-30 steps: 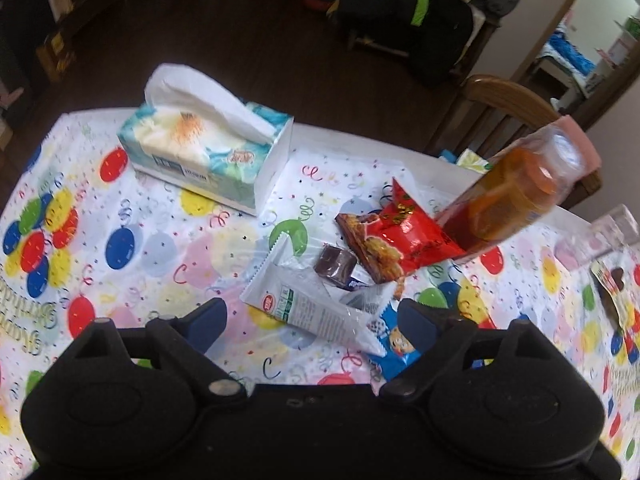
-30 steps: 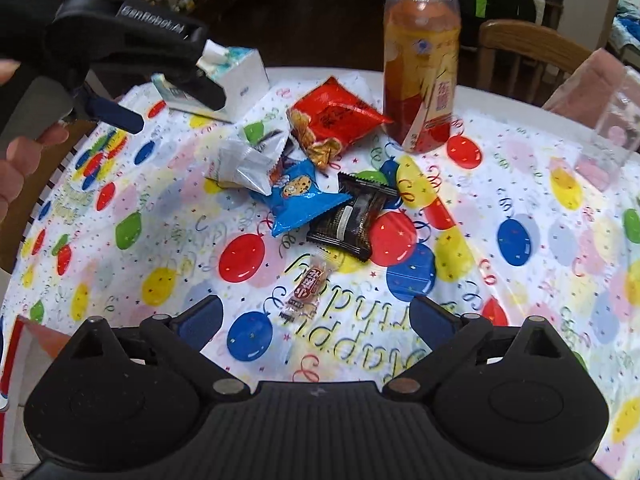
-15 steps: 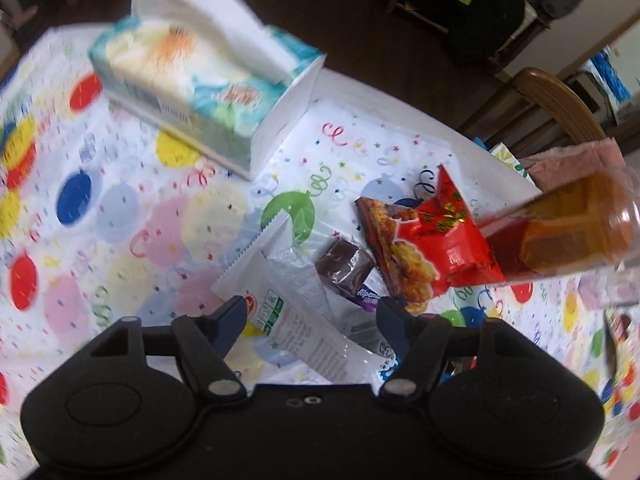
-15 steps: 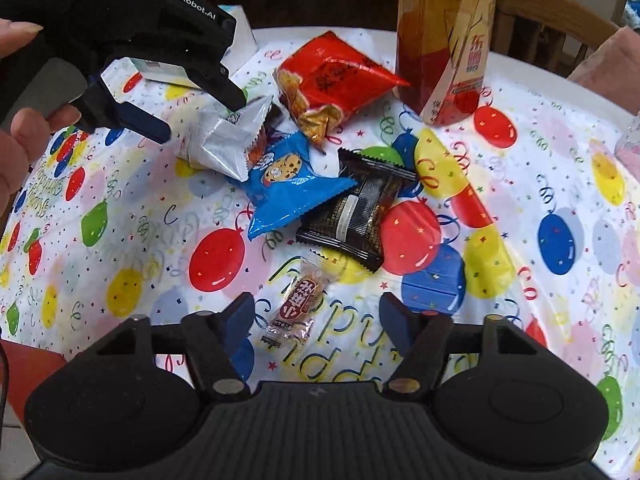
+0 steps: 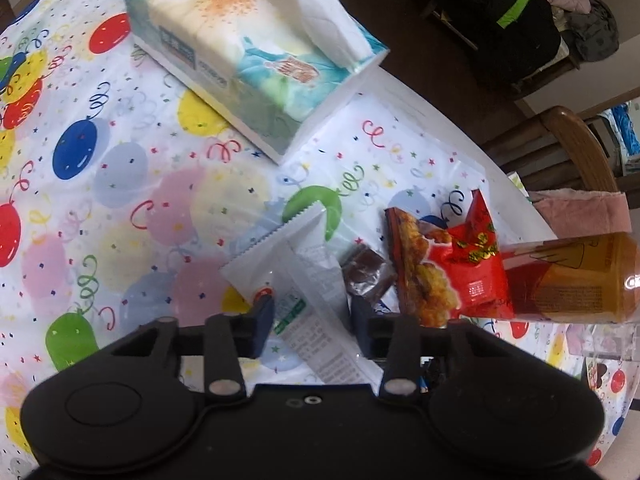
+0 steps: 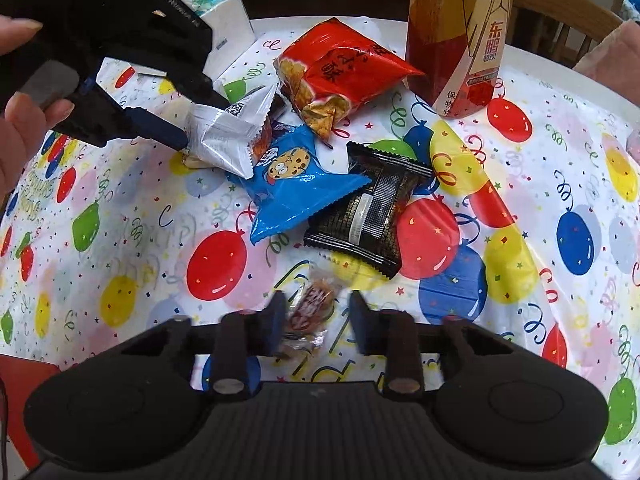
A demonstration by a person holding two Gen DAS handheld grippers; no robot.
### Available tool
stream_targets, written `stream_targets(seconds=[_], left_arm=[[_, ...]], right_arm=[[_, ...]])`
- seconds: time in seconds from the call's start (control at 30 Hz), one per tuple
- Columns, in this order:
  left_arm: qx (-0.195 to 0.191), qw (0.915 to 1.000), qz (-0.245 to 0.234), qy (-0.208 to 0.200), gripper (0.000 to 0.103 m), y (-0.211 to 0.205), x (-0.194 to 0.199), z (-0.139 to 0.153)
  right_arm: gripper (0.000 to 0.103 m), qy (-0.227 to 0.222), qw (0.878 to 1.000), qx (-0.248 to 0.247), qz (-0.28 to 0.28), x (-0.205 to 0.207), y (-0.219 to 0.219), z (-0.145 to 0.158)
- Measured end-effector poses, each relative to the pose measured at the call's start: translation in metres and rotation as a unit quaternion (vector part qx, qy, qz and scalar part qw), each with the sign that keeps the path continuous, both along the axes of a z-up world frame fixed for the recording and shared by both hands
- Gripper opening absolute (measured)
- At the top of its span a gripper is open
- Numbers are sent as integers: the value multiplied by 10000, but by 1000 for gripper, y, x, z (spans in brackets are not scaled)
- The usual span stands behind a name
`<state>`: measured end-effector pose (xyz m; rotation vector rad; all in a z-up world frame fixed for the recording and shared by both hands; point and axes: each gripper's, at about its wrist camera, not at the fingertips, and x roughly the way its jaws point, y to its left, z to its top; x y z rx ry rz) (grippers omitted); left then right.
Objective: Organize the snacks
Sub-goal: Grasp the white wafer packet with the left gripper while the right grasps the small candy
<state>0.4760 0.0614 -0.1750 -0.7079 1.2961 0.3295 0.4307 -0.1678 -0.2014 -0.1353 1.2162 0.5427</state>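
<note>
Left gripper comes in from the left edge, its fingers pinching the crinkly white foil snack packet, long axis running toward the tissue box. Right gripper hovers low, fingers spread around the small clear-wrapped brown candy; bare balloon-print tablecloth sits left.

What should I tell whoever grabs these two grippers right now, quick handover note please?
Left gripper: fingers around the white snack packet, closing but contact unclear.
Right gripper: open, straddling the small clear-wrapped candy on the tablecloth.
Still in the pile: red chip bag, blue cookie packet, black packet, small brown candy. Drink bottle stands behind them, tissue box at the far left.
Done: nothing sorted yet.
Left: grip both pieces, then sort the rest.
</note>
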Motion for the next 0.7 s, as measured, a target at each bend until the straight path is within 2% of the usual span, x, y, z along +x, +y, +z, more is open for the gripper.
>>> stream_targets(seconds=[0.07, 0.13, 0.37, 0.7], left_arm=[[-30, 10000, 24, -72, 33, 1, -3, 0], [-21, 9999, 19, -133, 29, 1, -5, 0], [-18, 9997, -52, -253, 20, 3, -19, 6], [48, 9992, -67, -388, 19, 17, -46, 29]], right_arm=[[21, 34, 10000, 30, -12, -1, 0, 0], [18, 53, 9999, 69, -81, -1, -1, 1], [17, 110, 9991, 340, -215, -6, -13, 13], [17, 32, 9984, 403, -393, -16, -23, 33]])
